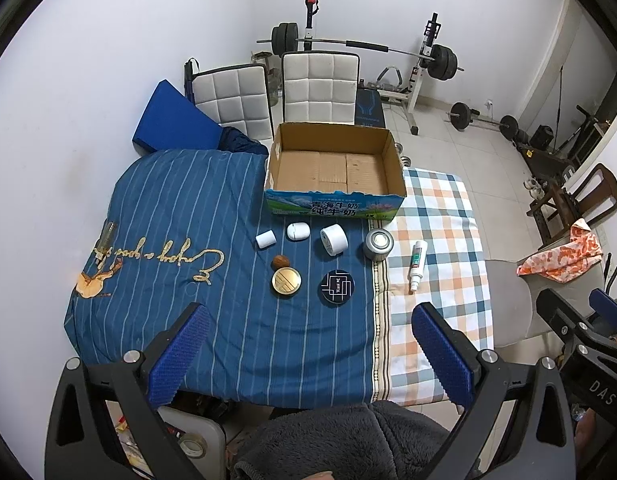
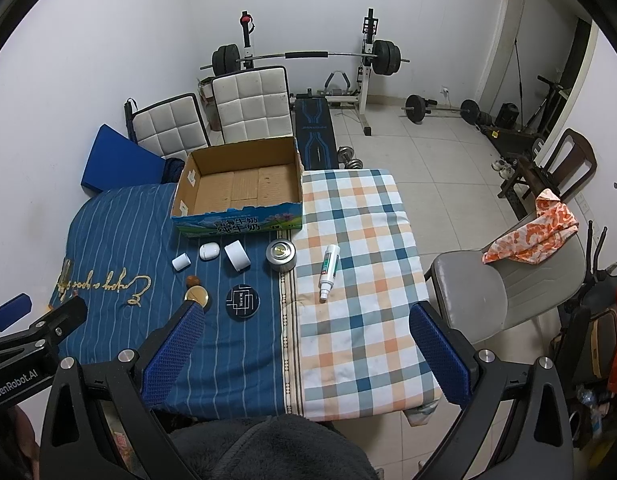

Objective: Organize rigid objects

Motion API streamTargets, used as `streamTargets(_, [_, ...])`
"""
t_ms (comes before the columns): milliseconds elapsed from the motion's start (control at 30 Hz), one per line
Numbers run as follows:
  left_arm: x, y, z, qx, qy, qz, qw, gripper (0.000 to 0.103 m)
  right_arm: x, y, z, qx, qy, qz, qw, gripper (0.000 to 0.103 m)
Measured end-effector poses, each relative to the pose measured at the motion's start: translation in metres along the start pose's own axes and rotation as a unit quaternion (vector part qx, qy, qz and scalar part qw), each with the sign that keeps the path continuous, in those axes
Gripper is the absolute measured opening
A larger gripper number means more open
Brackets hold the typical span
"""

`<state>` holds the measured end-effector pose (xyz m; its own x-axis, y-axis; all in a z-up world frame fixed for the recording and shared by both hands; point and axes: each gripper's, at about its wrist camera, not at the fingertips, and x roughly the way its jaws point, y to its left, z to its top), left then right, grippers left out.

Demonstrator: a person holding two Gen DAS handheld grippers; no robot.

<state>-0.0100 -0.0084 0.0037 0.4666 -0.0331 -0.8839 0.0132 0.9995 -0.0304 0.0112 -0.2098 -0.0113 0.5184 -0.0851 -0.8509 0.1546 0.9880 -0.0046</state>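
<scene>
Cardboard box (image 1: 335,168): empty, tabletop far edge. Small items in row before it. Spray bottle (image 2: 328,272): lying flat on checked cloth, long axis far-to-near, ahead of right tool (image 2: 308,340). Left tool (image 1: 308,344), right tool: both spread wide, empty.

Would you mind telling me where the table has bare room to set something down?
Free: the checked cloth right of the spray bottle, and the striped cloth nearer than the black tin. The cardboard box is empty. Crowded: the strip before it.
</scene>
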Motion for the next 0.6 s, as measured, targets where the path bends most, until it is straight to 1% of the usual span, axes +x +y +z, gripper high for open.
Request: streamTargets(600, [-0.0078,-0.0055,0.0014,0.005,-0.009,-0.003,0.9999,0.103,-0.0024,-0.0007,0.0018,0.001,-0.003,0.000,1.000,0.103])
